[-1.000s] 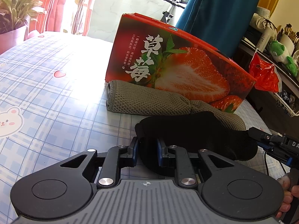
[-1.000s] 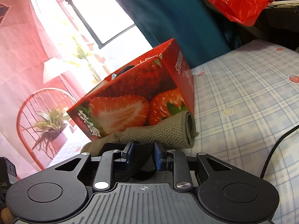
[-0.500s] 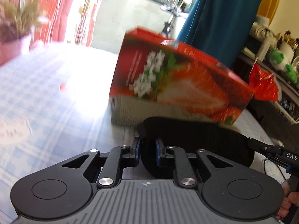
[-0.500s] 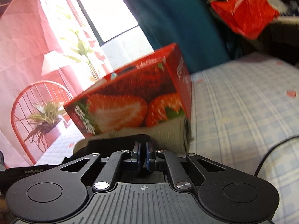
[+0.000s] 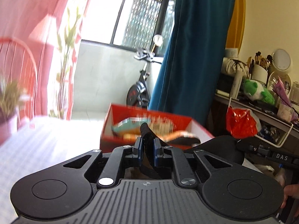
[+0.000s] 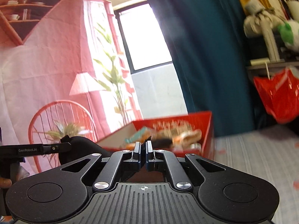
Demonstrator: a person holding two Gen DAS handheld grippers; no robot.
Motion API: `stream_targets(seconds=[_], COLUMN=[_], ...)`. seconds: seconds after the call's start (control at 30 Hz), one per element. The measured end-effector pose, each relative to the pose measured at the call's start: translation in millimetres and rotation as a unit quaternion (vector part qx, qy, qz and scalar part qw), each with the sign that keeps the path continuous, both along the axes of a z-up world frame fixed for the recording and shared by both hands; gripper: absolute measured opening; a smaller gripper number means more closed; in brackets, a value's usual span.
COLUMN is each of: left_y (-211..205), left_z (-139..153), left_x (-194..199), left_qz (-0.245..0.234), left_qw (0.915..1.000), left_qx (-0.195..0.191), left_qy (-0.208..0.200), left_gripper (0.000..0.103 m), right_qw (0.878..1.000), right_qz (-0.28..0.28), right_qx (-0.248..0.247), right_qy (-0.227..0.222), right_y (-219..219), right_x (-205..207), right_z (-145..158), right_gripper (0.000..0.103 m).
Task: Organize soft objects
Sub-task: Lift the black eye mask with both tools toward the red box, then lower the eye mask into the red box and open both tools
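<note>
A black cloth (image 5: 146,132) hangs stretched between my two grippers, above the table. My left gripper (image 5: 147,147) is shut on one end, and a fold of the cloth sticks up between its blue pads. My right gripper (image 6: 143,149) is shut on a thin edge of the other end. In the right wrist view the cloth (image 6: 82,145) bulges at the left. Just behind it stands the red strawberry box (image 5: 115,115) with its top open. Several colourful soft items (image 6: 186,136) lie blurred inside it.
The checked tablecloth (image 6: 252,158) spreads to the right of the box. A red plastic bag (image 5: 241,123) hangs off a cluttered shelf with a green plush toy (image 5: 257,93). A teal curtain (image 5: 190,56) and an exercise bike (image 5: 138,93) stand behind.
Both grippers have risen with the black cloth, lifting it off the table. The right jaws closed on its edge. The box's open top has come into view and the grey-green towel has dropped out.
</note>
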State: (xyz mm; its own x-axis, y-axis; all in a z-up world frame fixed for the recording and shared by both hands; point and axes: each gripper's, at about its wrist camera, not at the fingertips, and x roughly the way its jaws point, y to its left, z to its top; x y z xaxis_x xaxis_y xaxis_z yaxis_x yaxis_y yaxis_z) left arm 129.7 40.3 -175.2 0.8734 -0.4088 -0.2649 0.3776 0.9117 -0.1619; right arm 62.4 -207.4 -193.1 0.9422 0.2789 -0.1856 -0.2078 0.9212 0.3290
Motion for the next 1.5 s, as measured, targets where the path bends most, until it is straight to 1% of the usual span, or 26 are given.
stream_targets(seconds=[0.13,0.23,0.43,0.57,0.63,0.73,0.87,0.93,0.97,1.0,1.03,1.07,1.1,1.13,1.2,1.27,1.33,1.4,1.5], left_y=[-11.8,-25.1,-50.2,-64.1,-69.8,-74.8,-77.1,-74.9,-73.7,-72.0,-70.7,-70.6,-69.2,-67.4,-64.4,-62.3,-57.6,-51.8,-43.4], left_z=[18.5,27.0,30.3,23.9,16.5,1.0,-17.3,-20.4,-20.6,-20.2,-19.2,-16.6,-15.2,-13.1,-7.9,-4.3,-2.2,-0.3,1.4], left_x=[21.9,49.7,104.1,120.8,126.1,134.1,140.3,143.7,144.9,145.7,145.8,145.8,144.6,140.8,130.5,123.7,116.0,104.6,83.9], left_qz=[0.005,0.014,0.039,0.042,0.039,0.037,0.043,0.045,0.042,0.039,0.036,0.032,0.03,0.03,0.03,0.029,0.025,0.013,-0.002], left_qw=[0.9992,0.9984,0.9981,0.997,0.9964,0.9953,0.9899,0.9881,0.9879,0.9877,0.9875,0.9874,0.9878,0.9887,0.9907,0.9902,0.9903,0.9909,0.9905], left_qx=[0.021,0.035,0.044,0.064,0.075,0.083,0.114,0.121,0.124,0.127,0.13,0.131,0.129,0.124,0.118,0.123,0.118,0.111,0.115], left_qy=[-0.035,-0.043,-0.021,-0.012,0.002,0.036,0.072,0.083,0.084,0.083,0.082,0.083,0.082,0.078,0.061,0.059,0.069,0.075,0.076], left_gripper=[0.013,0.013,0.013,0.013,0.013,0.013,0.013,0.014,0.014,0.017,0.026,0.033,0.053,0.07,0.079,0.08,0.08,0.08,0.08], right_qw=[1.0,0.999,0.997,0.995,0.994,0.993,0.991,0.991,0.991,0.991,0.99,0.99,0.989,0.989,0.989,0.99,0.991,0.991,0.992], right_qz=[-0.007,-0.017,-0.045,-0.058,-0.061,-0.063,-0.065,-0.069,-0.071,-0.073,-0.074,-0.076,-0.08,-0.083,-0.083,-0.074,-0.061,-0.047,-0.029], right_qx=[-0.012,-0.032,-0.058,-0.078,-0.083,-0.088,-0.094,-0.091,-0.087,-0.086,-0.086,-0.088,-0.09,-0.089,-0.08,-0.081,-0.087,-0.092,-0.099], right_qy=[-0.016,-0.02,0.001,0.017,0.03,0.046,0.064,0.07,0.072,0.076,0.078,0.079,0.081,0.085,0.087,0.084,0.082,0.08,0.075], right_y=[-6.1,-7.6,-6.6,-3.0,-3.0,-2.2,0.1,0.6,0.6,0.0,0.3,0.9,0.2,-0.4,-0.4,0.5,3.4,6.3,9.0], right_x=[25.5,52.7,112.6,137.4,144.0,148.4,150.9,150.7,149.5,148.5,147.2,145.7,144.7,143.5,138.2,131.8,123.5,112.9,96.5], right_z=[21.5,33.5,36.0,24.5,16.6,5.7,-5.6,-8.9,-10.1,-11.4,-12.5,-13.3,-12.9,-12.3,-10.7,-7.6,-5.1,-3.0,-1.5], right_gripper=[0.004,0.004,0.004,0.004,0.004,0.004,0.004,0.005,0.008,0.011,0.012,0.016,0.021,0.022,0.023,0.024,0.024,0.025,0.026])
